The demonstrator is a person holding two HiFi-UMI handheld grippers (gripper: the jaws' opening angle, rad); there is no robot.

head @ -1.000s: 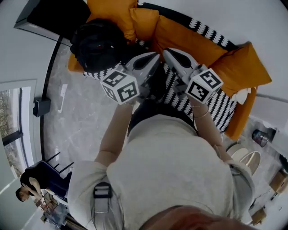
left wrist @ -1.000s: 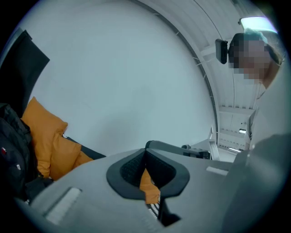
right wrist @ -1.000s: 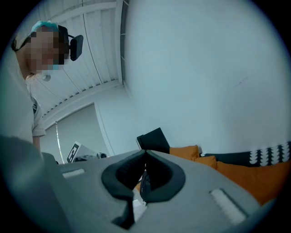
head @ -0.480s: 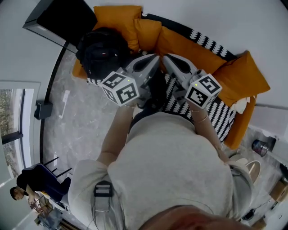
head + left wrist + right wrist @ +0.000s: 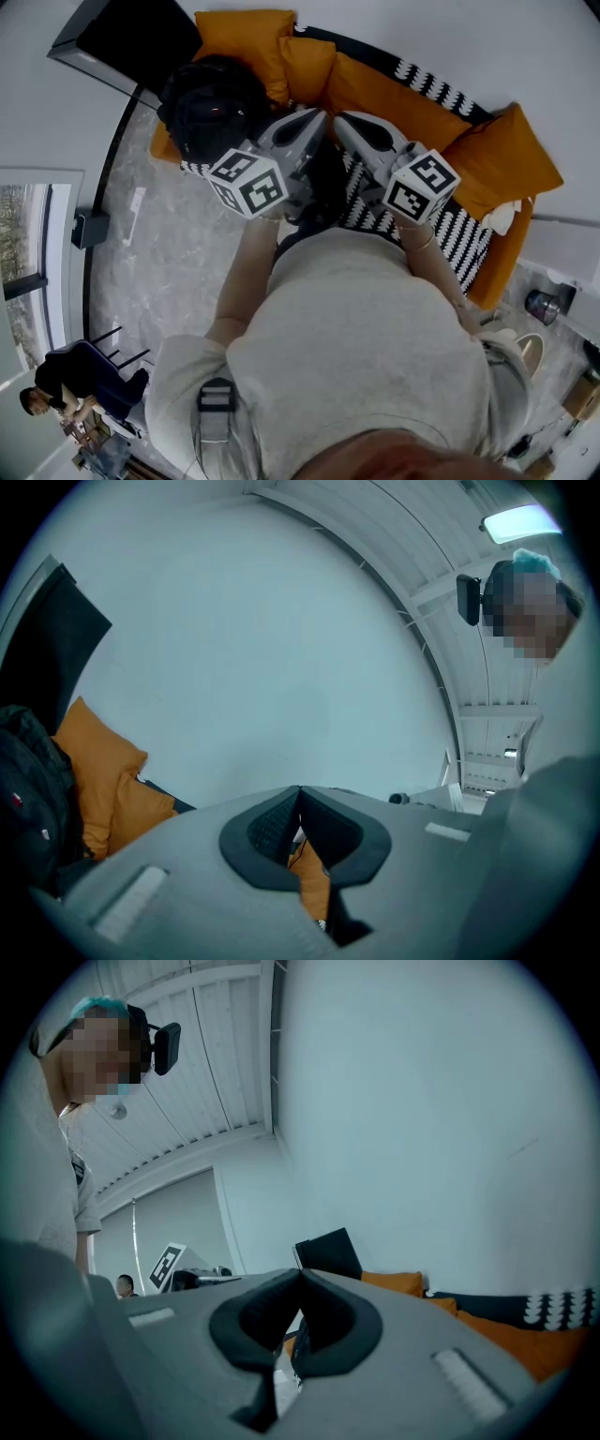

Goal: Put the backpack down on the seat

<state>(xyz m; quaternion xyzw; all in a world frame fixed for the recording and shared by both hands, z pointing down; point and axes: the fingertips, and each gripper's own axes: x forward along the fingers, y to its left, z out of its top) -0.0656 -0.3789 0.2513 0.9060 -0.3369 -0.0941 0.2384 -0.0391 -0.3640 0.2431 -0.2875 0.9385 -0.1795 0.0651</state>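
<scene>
Though the left gripper (image 5: 298,794) and right gripper (image 5: 300,1279) are pinched together empty, the backpack (image 5: 214,108) hides the seat's (image 5: 455,225) end.

Dark panel (image 5: 122,39) upper left; seated person (image 5: 80,375) lower left.

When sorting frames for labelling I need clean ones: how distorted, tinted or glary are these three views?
Head view: strong fisheye bends the orange sofa into an arc, light even, the black backpack loses detail in its darkness. Left gripper view: bluish cast, dark round vignette, ceiling light blown out at top right. Right gripper view: same cast and vignette, no glare.
</scene>
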